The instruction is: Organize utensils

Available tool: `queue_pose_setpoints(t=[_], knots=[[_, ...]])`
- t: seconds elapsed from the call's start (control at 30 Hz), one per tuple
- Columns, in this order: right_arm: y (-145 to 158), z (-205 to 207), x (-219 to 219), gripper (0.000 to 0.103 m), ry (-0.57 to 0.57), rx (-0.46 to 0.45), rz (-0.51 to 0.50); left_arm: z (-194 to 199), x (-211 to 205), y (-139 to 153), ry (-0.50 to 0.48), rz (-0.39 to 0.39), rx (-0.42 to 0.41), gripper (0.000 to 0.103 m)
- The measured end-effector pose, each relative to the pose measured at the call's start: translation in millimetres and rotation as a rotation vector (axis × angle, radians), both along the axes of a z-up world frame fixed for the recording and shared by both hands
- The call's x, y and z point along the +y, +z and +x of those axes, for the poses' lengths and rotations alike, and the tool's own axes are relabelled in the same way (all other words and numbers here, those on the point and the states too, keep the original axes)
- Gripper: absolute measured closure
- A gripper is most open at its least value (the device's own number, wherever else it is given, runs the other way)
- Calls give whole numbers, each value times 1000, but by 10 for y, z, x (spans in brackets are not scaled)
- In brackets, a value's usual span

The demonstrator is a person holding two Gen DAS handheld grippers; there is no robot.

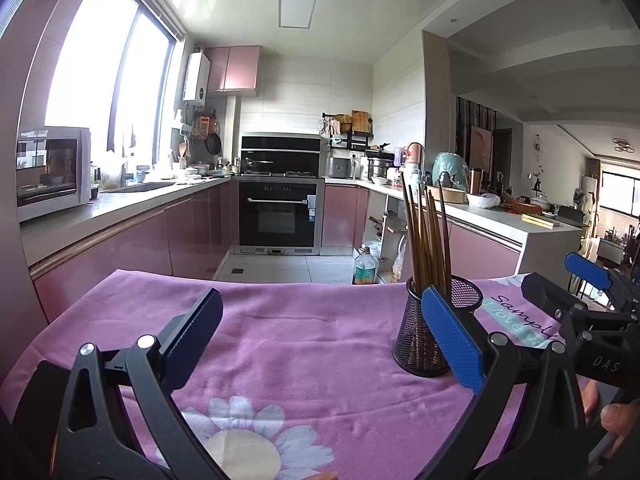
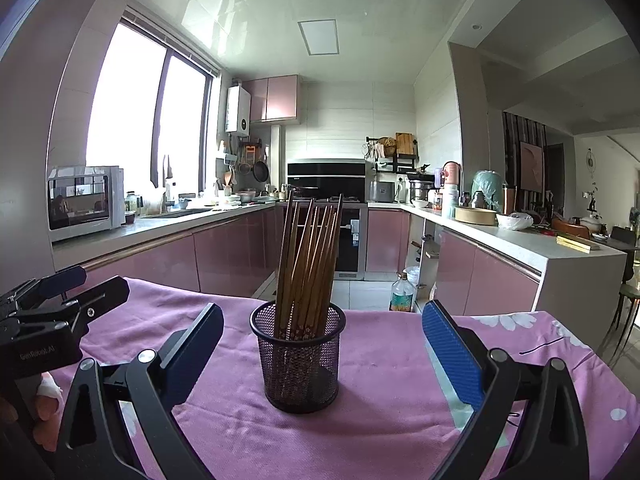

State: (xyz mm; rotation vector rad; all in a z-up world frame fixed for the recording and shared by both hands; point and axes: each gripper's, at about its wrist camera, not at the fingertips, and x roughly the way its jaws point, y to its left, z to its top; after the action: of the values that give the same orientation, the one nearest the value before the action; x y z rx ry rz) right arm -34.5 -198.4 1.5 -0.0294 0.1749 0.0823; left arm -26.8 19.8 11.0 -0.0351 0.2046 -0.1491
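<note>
Table under a pink floral cloth (image 2: 380, 420); black mesh cup (image 2: 298, 360) stands upright near its far edge, mid-width, wooden chopsticks (image 2: 308, 264) bundled inside, leaning slightly. Right gripper (image 2: 322, 356) spread wide, cup between the jaws, pads not touching. Left gripper (image 1: 320, 338) also released, nothing in it, cup just beside its right finger. Likely handling: chopsticks light, stiff, smooth; pinch mid-shaft. Cup light, tips easily. Chopstick count and cup bottom unclear through mesh; near table edge cut off.

Brown chopsticks (image 2: 308, 264) stand bunched, leaning, in a black mesh cup (image 2: 298, 364)
</note>
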Motion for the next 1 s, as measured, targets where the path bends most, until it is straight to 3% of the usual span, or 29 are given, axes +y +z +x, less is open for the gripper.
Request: queue_pose_setpoints(t=[0.33, 1.0], knots=[[6, -60, 10, 7, -25, -32, 6, -38, 17, -7, 23, 1, 0, 5], [-17, -25, -60, 7, -30, -7, 28, -15, -8, -18, 26, 2, 7, 5]])
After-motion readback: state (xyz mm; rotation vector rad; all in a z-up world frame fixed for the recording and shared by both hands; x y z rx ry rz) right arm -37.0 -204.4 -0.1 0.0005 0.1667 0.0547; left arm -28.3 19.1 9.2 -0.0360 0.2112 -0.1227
